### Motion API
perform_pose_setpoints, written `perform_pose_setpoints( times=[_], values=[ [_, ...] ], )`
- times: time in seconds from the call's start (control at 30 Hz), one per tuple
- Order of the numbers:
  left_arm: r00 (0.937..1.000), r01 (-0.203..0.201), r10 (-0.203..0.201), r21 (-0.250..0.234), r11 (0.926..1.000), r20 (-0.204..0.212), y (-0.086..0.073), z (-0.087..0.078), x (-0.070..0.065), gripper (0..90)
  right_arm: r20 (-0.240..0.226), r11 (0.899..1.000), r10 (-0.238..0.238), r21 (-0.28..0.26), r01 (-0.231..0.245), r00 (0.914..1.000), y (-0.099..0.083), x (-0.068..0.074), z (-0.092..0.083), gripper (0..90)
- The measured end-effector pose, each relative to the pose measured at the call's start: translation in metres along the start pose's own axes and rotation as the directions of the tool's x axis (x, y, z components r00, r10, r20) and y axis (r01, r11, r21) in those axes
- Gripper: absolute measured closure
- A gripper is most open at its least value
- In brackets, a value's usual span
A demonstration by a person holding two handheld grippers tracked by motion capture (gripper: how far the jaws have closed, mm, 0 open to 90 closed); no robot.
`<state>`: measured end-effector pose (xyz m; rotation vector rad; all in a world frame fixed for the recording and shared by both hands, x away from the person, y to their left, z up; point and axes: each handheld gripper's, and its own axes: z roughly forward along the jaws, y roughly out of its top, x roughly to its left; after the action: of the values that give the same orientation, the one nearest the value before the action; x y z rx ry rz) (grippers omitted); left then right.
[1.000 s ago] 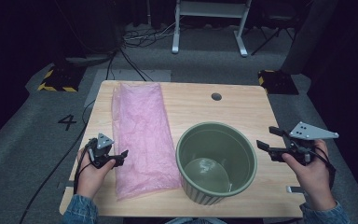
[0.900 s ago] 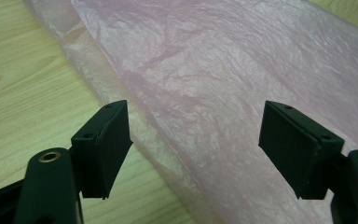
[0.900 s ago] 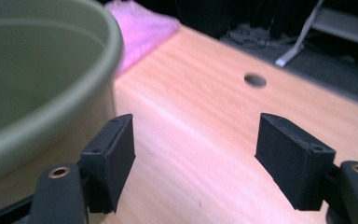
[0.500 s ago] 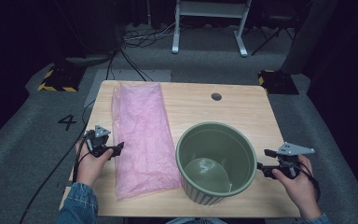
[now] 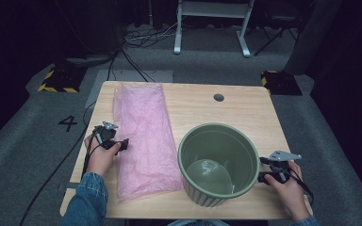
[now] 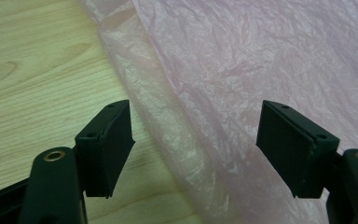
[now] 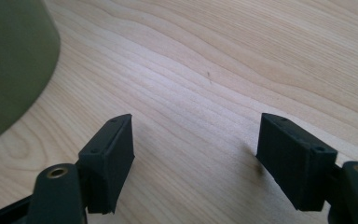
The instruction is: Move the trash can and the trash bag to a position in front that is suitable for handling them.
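A pink plastic bag (image 5: 143, 136) lies flat along the left half of the wooden table (image 5: 202, 106). Right of it stands a large green ribbed pot (image 5: 218, 162), hollow inside. My left gripper (image 5: 120, 144) rests at the bag's left edge, open; in the left gripper view the bag (image 6: 242, 93) runs between its jaws, its edge (image 6: 135, 107) near the left pad. My right gripper (image 5: 263, 170) sits low on the table beside the pot's right wall, open. In the right gripper view bare wood lies between the jaws and the pot (image 7: 9, 60) is at the left.
A round cable hole (image 5: 218, 97) is in the table near the far edge. Grey carpet surrounds the table, with a white frame stand (image 5: 212, 23), cables (image 5: 136, 42) and yellow-black striped blocks (image 5: 56, 80) beyond it.
The right gripper has dropped from above the table's right edge to low beside the pot. The left gripper has shifted slightly forward along the bag's left edge.
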<state>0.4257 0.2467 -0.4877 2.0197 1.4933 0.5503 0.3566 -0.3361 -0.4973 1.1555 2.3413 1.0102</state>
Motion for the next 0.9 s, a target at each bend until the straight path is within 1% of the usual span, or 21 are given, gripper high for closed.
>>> perform_pose_setpoints(
  times=[0.07, 0.1, 0.13, 0.23, 0.27, 0.33, 0.37, 0.43, 0.47, 0.5, 0.53, 0.6, 0.63, 0.67, 0.7, 0.73, 0.77, 0.8, 0.83, 0.87, 0.9],
  values=[
    [1.0, -0.005, 0.005, 0.01, 0.9999, 0.004, 0.0, 0.002, -0.001, 26.8, 0.002, 1.0, -0.004, 0.002, 0.004, 1.0, -0.001, 0.0, 0.001, 27.1],
    [1.0, -0.004, 0.004, 0.017, 0.9998, 0.003, 0.0, 0.004, -0.002, 26.8, 0.002, 1.0, -0.005, -0.008, 0.005, 1.0, -0.002, 0.0, 0.003, 25.2],
    [0.9999, 0.011, -0.012, 0.023, 0.9997, 0.008, 0.0, 0.007, -0.002, 25.6, 0.002, 1.0, -0.006, -0.012, 0.006, 1.0, -0.002, 0.0, 0.004, 25.0],
    [0.9999, 0.013, -0.014, 0.03, 0.9995, 0.003, 0.001, 0.007, -0.002, 24.8, 0.005, 1.0, -0.009, -0.02, 0.009, 1.0, -0.003, 0.0, 0.004, 24.3],
    [0.9999, 0.016, -0.016, 0.03, 0.9994, 0.0, 0.002, 0.007, -0.003, 24.7, 0.007, 1.0, -0.009, -0.029, 0.009, 0.9999, -0.003, 0.0, 0.005, 23.6],
    [1.0, 0.006, -0.006, 0.026, 0.9997, 0.005, 0.002, 0.009, -0.004, 23.2, 0.006, 0.999, -0.007, -0.033, 0.008, 1.0, -0.004, 0.001, 0.005, 23.5],
    [0.9999, 0.0, 0.0, 0.008, 1.0, 0.011, 0.002, 0.01, -0.006, 22.1, 0.007, 0.999, -0.007, -0.033, 0.008, 0.9999, -0.004, 0.001, 0.005, 23.5],
    [0.9999, 0.005, -0.005, 0.006, 1.0, 0.012, 0.002, 0.011, -0.007, 22.5, 0.008, 0.999, -0.008, -0.033, 0.008, 0.9999, -0.004, 0.001, 0.005, 23.4],
    [0.9999, 0.002, -0.002, 0.009, 1.0, 0.011, 0.003, 0.01, -0.008, 24.1, 0.009, 0.999, -0.008, -0.033, 0.008, 0.9999, -0.004, 0.001, 0.005, 23.3],
    [0.9999, -0.001, 0.001, 0.012, 0.9999, 0.014, 0.003, 0.009, -0.009, 27.1, 0.01, 0.999, -0.008, -0.032, 0.008, 0.9999, -0.004, 0.001, 0.005, 23.3],
    [0.9999, -0.002, 0.002, 0.01, 0.9999, 0.017, 0.004, 0.009, -0.01, 31.9, 0.01, 0.999, -0.008, -0.033, 0.008, 0.9999, -0.004, 0.001, 0.005, 23.3],
    [0.9996, -0.011, 0.011, 0.004, 0.9999, 0.026, 0.004, 0.007, -0.013, 47.8, 0.011, 0.999, -0.009, -0.032, 0.009, 0.9999, -0.004, 0.001, 0.005, 23.3],
    [0.9994, -0.017, 0.017, 0.0, 0.9999, 0.03, 0.003, 0.006, -0.014, 58.4, 0.01, 0.999, -0.008, -0.033, 0.009, 0.9999, -0.004, 0.001, 0.005, 23.3],
    [0.9993, -0.018, 0.018, -0.003, 0.9998, 0.033, 0.003, 0.006, -0.015, 58.4, 0.01, 0.999, -0.008, -0.033, 0.009, 0.9999, -0.004, 0.001, 0.005, 23.3],
    [0.9992, -0.019, 0.019, -0.007, 0.9998, 0.035, 0.002, 0.005, -0.015, 66.5, 0.011, 0.999, -0.008, -0.032, 0.009, 0.9999, -0.004, 0.001, 0.005, 23.3],
    [0.9992, -0.023, 0.023, -0.012, 0.9997, 0.033, 0.001, 0.005, -0.013, 83.8, 0.009, 0.999, -0.008, -0.032, 0.009, 0.9999, -0.004, 0.001, 0.005, 23.2],
    [0.9965, 0.008, -0.006, -0.023, 0.9997, 0.083, -0.001, 0.004, -0.008, 88.9, 0.009, 0.999, -0.008, -0.032, 0.008, 0.9999, -0.004, 0.001, 0.005, 23.1],
    [0.989, 0.048, -0.043, -0.03, 0.9984, 0.141, -0.002, 0.005, -0.005, 89.6, 0.008, 0.999, -0.009, -0.032, 0.009, 0.9999, -0.004, 0.001, 0.005, 23.1],
    [0.989, 0.048, -0.043, -0.03, 0.9984, 0.141, -0.002, 0.005, -0.005, 89.7, 0.008, 0.999, -0.009, -0.032, 0.009, 0.9999, -0.004, 0.001, 0.005, 23.1],
    [0.9771, 0.086, -0.075, -0.044, 0.9953, 0.199, -0.004, 0.005, -0.003, 89.7, 0.007, 0.999, -0.01, -0.032, 0.01, 0.9999, -0.004, 0.0, 0.005, 23.0],
    [0.9652, 0.117, -0.092, -0.09, 0.989, 0.245, -0.007, 0.003, 0.0, 89.9, 0.002, 0.999, -0.013, -0.033, 0.013, 0.9999, -0.004, 0.0, 0.005, 22.8]
  ],
)
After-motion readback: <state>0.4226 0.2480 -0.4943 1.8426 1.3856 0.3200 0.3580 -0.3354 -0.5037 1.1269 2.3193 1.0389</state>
